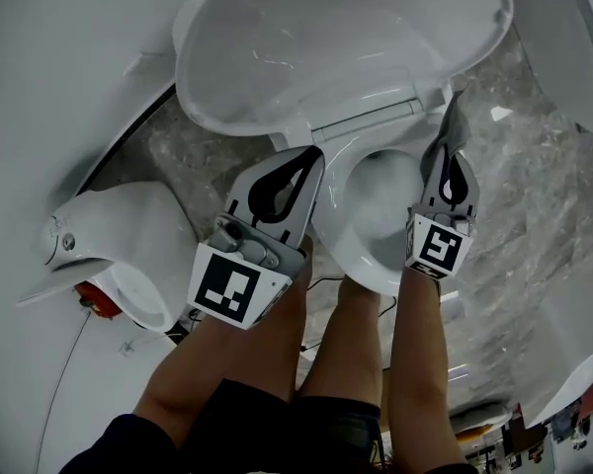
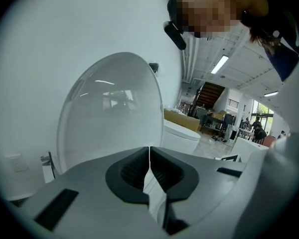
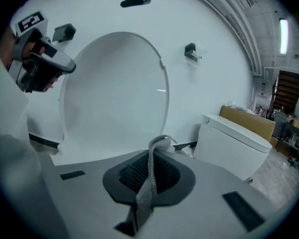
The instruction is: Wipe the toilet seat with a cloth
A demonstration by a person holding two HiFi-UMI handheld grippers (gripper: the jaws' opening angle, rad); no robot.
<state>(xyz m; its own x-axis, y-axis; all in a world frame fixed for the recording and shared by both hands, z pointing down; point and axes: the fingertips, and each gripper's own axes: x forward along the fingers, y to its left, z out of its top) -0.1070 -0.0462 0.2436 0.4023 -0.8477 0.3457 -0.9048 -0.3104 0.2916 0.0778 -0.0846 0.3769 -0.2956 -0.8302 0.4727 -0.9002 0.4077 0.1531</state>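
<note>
The toilet's lid (image 1: 346, 38) stands raised over the white seat (image 1: 361, 260) and bowl. My right gripper (image 1: 453, 136) hovers at the seat's right side near the hinge, shut on a grey cloth (image 3: 150, 183) whose folded end sticks out past the jaw tips (image 3: 157, 146). My left gripper (image 1: 311, 156) hangs over the seat's left side with its jaws closed together (image 2: 149, 151); only a white sliver shows in the slit lower down. Both gripper views face the raised lid (image 2: 109, 113) (image 3: 114, 93). The right gripper view also catches the left gripper (image 3: 40, 68) at upper left.
A second white toilet (image 1: 128, 245) with a red part (image 1: 97, 299) stands to the left on the grey marble floor. Another closed toilet (image 3: 234, 138) sits to the right. The person's bare legs (image 1: 356, 344) stand right in front of the bowl.
</note>
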